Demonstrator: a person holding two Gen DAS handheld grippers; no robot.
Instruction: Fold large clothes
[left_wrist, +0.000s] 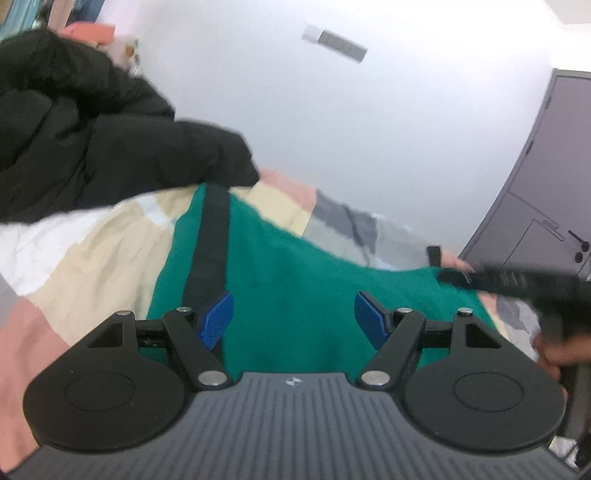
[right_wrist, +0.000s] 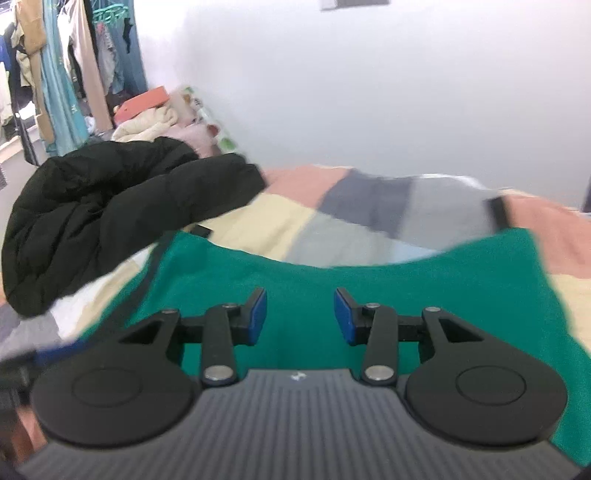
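A green garment (left_wrist: 295, 266) with a black stripe (left_wrist: 210, 240) lies spread on the patchwork bed cover (left_wrist: 92, 240). My left gripper (left_wrist: 294, 319) hovers over its near part, jaws wide open with nothing between the blue pads (left_wrist: 218, 319). In the right wrist view the same green garment (right_wrist: 406, 288) fills the middle. My right gripper (right_wrist: 300, 315) stands open above it, and only cloth shows behind the gap. In the left wrist view the right gripper (left_wrist: 458, 277) appears blurred at the garment's right edge, with a hand behind it.
A black puffer jacket (right_wrist: 110, 206) is heaped on the bed to the left (left_wrist: 92, 129). More folded clothes (right_wrist: 155, 110) lie behind it, and hanging clothes (right_wrist: 55, 74) fill the far left. A white wall (right_wrist: 369, 92) backs the bed. A grey door (left_wrist: 546, 184) stands at the right.
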